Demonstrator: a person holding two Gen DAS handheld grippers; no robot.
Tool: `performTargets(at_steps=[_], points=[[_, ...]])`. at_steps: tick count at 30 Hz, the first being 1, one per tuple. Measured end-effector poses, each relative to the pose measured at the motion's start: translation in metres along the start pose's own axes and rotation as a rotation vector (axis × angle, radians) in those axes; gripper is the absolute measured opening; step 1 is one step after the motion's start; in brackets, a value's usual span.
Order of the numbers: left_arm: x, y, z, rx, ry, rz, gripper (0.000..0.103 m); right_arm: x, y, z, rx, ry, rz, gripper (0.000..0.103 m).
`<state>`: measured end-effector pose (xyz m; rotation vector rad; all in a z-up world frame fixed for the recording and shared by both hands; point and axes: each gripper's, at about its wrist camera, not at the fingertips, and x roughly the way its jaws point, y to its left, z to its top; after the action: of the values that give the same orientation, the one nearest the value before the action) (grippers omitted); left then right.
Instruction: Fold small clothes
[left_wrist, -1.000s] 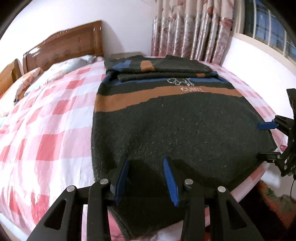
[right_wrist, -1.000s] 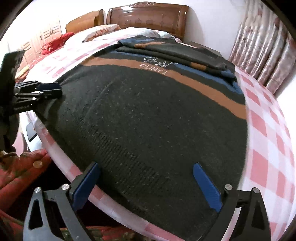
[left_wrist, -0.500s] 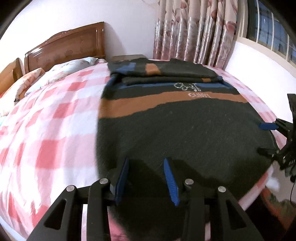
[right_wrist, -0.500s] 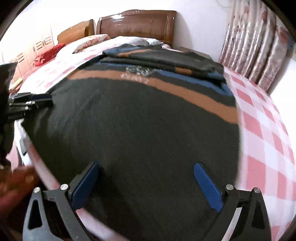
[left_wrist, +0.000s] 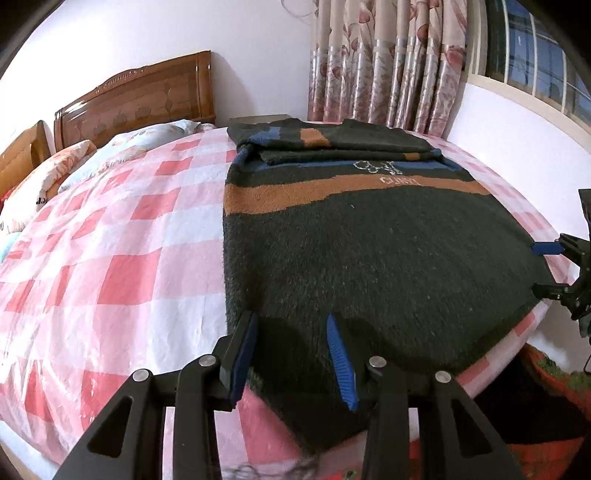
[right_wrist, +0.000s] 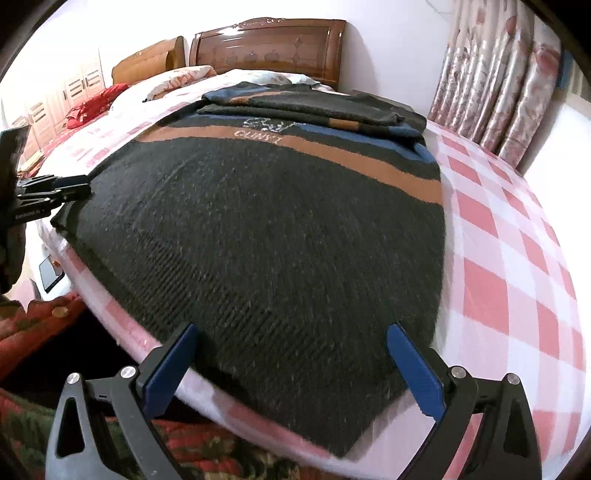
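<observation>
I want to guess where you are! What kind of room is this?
It looks like a bedroom. A bed with a pink checked sheet has a wooden headboard and pillows, and curtains hang by a window. A dark sweater lies on it.

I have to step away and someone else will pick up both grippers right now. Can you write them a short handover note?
Left gripper: open, over the near left corner of the dark sweater, holding nothing.
Right gripper: open wide, over the near right hem corner, holding nothing.
The sweater lies flat on the checked bedsheet, hem at the bed's near edge.
Done: sleeves look folded across the top.
Left: grip both hem corners, fold the bottom up toward the collar, smooth it.
</observation>
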<state>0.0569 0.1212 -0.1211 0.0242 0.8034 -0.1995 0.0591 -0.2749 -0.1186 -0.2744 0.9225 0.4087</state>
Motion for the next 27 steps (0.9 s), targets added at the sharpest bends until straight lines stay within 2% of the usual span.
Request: performTargets(at_steps=[2, 4, 5, 9, 11, 13, 14, 17, 19, 22, 25, 27], points=[[-0.007, 0.002, -0.003, -0.004, -0.005, -0.003, 0.04, -0.005, 0.0, -0.005, -0.01, 0.019, -0.004, 0.103], [-0.015, 0.01, -0.008, -0.033, 0.023, 0.076, 0.04, -0.012, -0.003, -0.012, -0.021, 0.054, -0.047, 0.103], [-0.018, 0.017, -0.011, -0.054, 0.027, 0.088, 0.04, -0.017, -0.011, -0.017, 0.012, 0.062, -0.061, 0.103], [-0.042, 0.057, -0.018, -0.242, -0.027, -0.047, 0.04, -0.042, -0.045, -0.031, 0.184, -0.033, 0.004, 0.103], [-0.043, 0.068, -0.015, -0.308, -0.052, -0.098, 0.04, -0.04, -0.061, -0.033, 0.268, -0.047, -0.005, 0.103], [-0.034, 0.07, -0.01, -0.346, -0.038, -0.143, 0.04, -0.034, -0.064, -0.032, 0.302, -0.041, -0.008, 0.103], [-0.028, 0.066, -0.008, -0.348, -0.026, -0.155, 0.04, -0.028, -0.062, -0.031, 0.307, -0.037, 0.011, 0.103], [-0.008, 0.048, -0.008, -0.318, 0.029, -0.147, 0.04, -0.017, -0.044, -0.023, 0.248, -0.028, -0.011, 0.103], [-0.009, 0.036, -0.011, -0.277, -0.018, -0.099, 0.045, -0.015, -0.033, -0.019, 0.222, -0.029, -0.005, 0.103], [-0.009, 0.029, -0.012, -0.25, -0.027, -0.093, 0.054, -0.009, -0.015, -0.015, 0.154, -0.03, -0.05, 0.103], [-0.006, 0.023, -0.008, -0.227, -0.01, -0.082, 0.063, -0.011, -0.02, -0.016, 0.18, -0.059, -0.058, 0.103], [-0.004, 0.019, -0.005, -0.197, 0.014, -0.052, 0.063, -0.015, -0.029, -0.02, 0.214, -0.072, -0.057, 0.103]])
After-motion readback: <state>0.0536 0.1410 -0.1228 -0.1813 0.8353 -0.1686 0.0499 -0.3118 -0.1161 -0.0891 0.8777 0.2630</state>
